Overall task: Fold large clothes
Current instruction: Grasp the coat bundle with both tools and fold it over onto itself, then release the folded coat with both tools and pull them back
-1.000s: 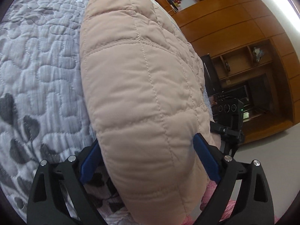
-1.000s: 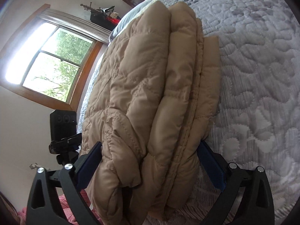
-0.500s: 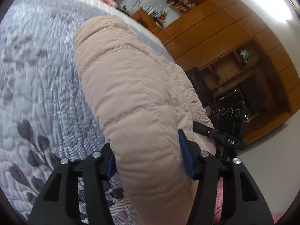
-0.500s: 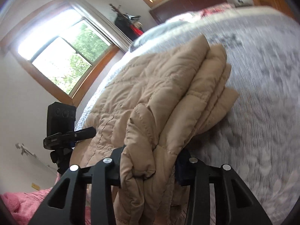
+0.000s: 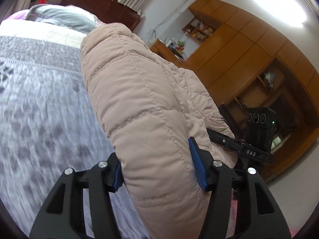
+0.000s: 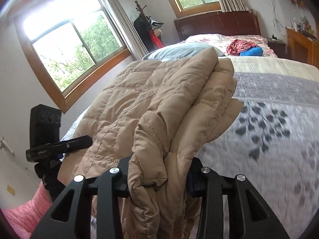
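Jacket (image 5: 151,103) lifted off quilt (image 5: 39,103) since a second ago, left gripper (image 5: 157,171) clamped on fold, right gripper (image 6: 159,181) pinching bunched edge.

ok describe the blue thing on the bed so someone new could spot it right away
Start at the dark wooden headboard and look just below it, at the pink floral bedding. Near its far right lies a red checked cloth, and the small bright blue bundle is tucked against it, the only blue item on the bed.

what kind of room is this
Most likely a home bedroom: a bed with a dark wooden headboard, a pillow at its head, and built-in wooden wardrobes along one wall.
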Action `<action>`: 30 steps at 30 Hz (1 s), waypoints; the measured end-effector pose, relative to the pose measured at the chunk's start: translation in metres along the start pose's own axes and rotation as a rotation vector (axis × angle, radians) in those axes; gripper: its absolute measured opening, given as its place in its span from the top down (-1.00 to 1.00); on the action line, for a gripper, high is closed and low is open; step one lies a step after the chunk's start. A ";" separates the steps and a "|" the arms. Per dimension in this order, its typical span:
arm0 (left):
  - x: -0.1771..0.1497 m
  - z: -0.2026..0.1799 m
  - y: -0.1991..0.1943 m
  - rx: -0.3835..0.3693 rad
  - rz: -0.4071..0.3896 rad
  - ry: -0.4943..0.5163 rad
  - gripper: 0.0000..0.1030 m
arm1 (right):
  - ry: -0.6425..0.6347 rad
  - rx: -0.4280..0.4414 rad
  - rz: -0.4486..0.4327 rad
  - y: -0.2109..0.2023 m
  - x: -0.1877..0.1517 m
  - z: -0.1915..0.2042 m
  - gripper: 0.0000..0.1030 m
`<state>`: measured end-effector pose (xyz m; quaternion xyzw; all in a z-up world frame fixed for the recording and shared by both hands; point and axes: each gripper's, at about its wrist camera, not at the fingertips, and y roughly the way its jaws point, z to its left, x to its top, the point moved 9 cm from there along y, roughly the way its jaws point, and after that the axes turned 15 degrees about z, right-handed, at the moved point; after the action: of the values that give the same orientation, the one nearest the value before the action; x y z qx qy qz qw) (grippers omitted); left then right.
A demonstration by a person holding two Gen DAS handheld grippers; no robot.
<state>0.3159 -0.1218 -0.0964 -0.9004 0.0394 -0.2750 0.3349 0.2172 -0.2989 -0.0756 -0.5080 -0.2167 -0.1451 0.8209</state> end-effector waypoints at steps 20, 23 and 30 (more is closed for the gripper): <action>0.020 0.093 0.022 0.173 0.070 -0.106 -0.38 | 0.154 0.084 0.086 0.071 -0.001 -0.059 -0.22; 0.007 0.081 0.000 0.267 0.027 -0.062 -0.40 | 0.152 0.084 0.075 0.052 -0.013 -0.053 -0.22; -0.020 0.069 -0.022 0.425 -0.004 0.000 -0.44 | 0.179 0.013 0.089 0.043 -0.034 -0.055 -0.18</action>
<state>0.3325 -0.0594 -0.1353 -0.8097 -0.0215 -0.2777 0.5165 0.2192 -0.3288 -0.1474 -0.4968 -0.1208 -0.1519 0.8459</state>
